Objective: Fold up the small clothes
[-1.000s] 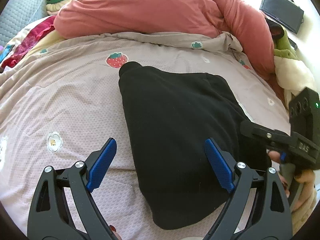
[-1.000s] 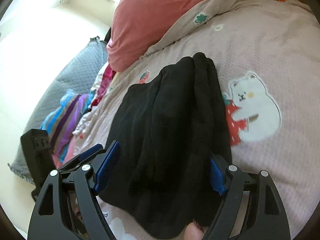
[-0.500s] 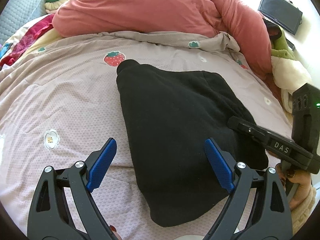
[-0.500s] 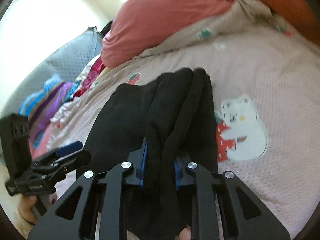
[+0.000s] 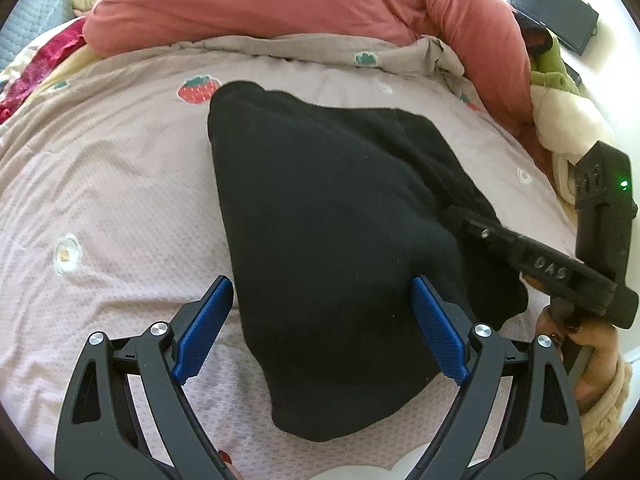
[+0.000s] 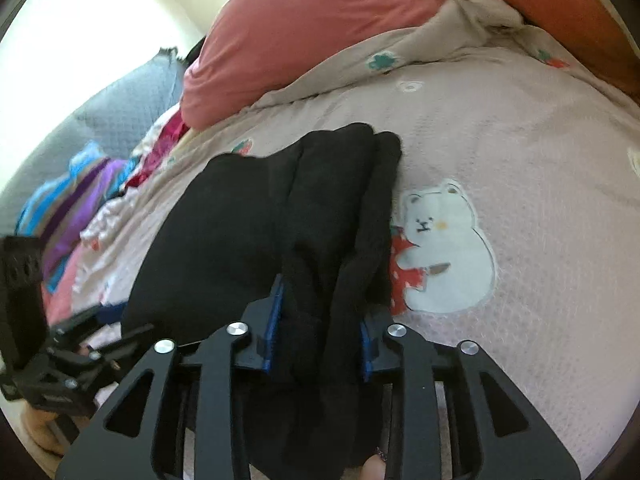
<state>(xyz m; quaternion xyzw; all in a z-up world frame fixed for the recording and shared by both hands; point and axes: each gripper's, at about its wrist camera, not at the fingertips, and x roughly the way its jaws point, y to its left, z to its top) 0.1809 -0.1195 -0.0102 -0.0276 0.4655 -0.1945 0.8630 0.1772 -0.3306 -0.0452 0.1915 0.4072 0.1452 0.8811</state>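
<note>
From the left wrist view, the left gripper (image 5: pixel 320 328) hangs with its blue pads spread wide above the near part of a black garment (image 5: pixel 320 220), which lies partly folded on the pink bedspread (image 5: pixel 100 200); nothing is between the pads but air. The right gripper (image 5: pixel 460 216) reaches in from the right, its tip at the garment's right edge. Behind the garment a coral duvet (image 5: pixel 280 0) is heaped up, with a plush toy (image 5: pixel 568 120) and a dark tablet (image 5: pixel 556 8) off to the right (both well clear of the garment). From the right wrist view, the right gripper (image 6: pixel 320 332) has a bunched fold of the black garment (image 6: pixel 248 240) between its narrow pads, which press on it while the jaws are easing apart. A bear print (image 6: pixel 448 248) lies just beside the garment, a pile of colourful clothes (image 6: pixel 80 200) to the left, and the left gripper (image 6: pixel 108 328) low at the left.
</note>
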